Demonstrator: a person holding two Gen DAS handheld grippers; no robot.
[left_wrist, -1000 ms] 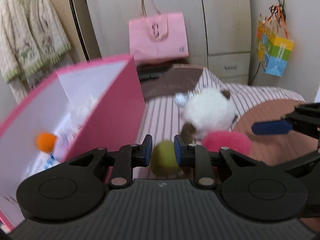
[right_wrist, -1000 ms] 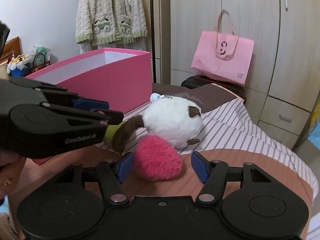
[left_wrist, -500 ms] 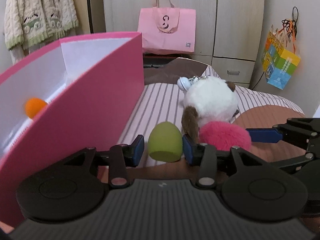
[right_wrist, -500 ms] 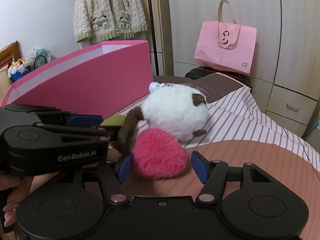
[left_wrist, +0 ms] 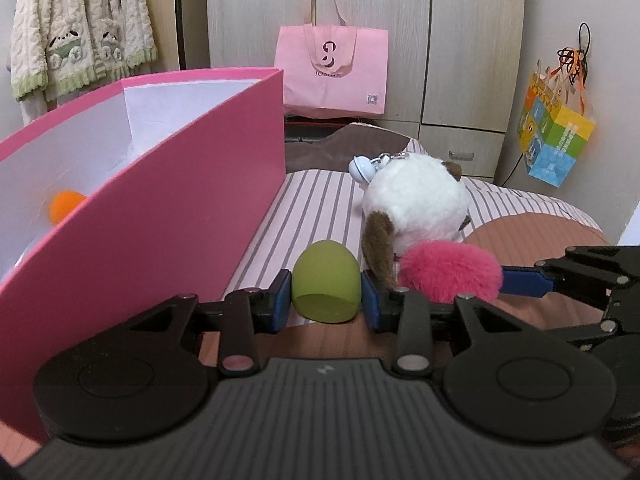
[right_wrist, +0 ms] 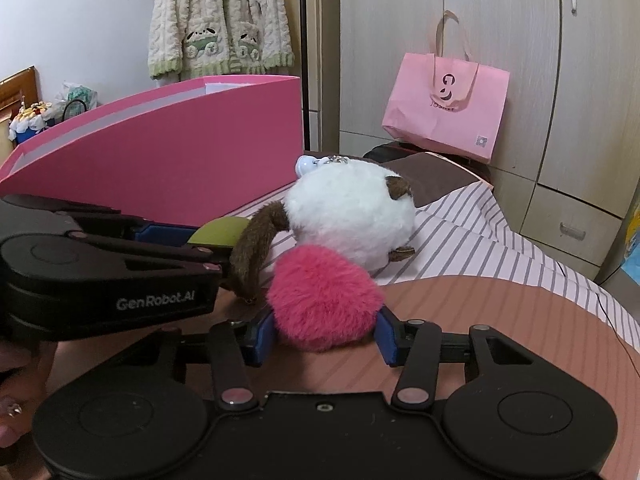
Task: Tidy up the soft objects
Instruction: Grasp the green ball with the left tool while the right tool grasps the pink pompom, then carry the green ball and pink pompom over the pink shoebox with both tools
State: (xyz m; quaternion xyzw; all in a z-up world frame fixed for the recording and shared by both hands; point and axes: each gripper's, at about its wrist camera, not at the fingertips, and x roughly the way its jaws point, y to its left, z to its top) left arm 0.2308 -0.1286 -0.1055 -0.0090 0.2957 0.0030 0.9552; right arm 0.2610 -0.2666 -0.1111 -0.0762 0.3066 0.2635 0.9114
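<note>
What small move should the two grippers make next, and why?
Probably finish closing, then lift. The left gripper is closing around the green egg-shaped sponge; the right gripper is closing around the pink pompom. The open pink box stands beside them.

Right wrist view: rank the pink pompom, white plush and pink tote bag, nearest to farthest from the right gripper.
1. Pink pompom, between the closing right gripper jaws.
2. White plush, just behind.
3. Pink tote bag, far right, against the wardrobe.
</note>
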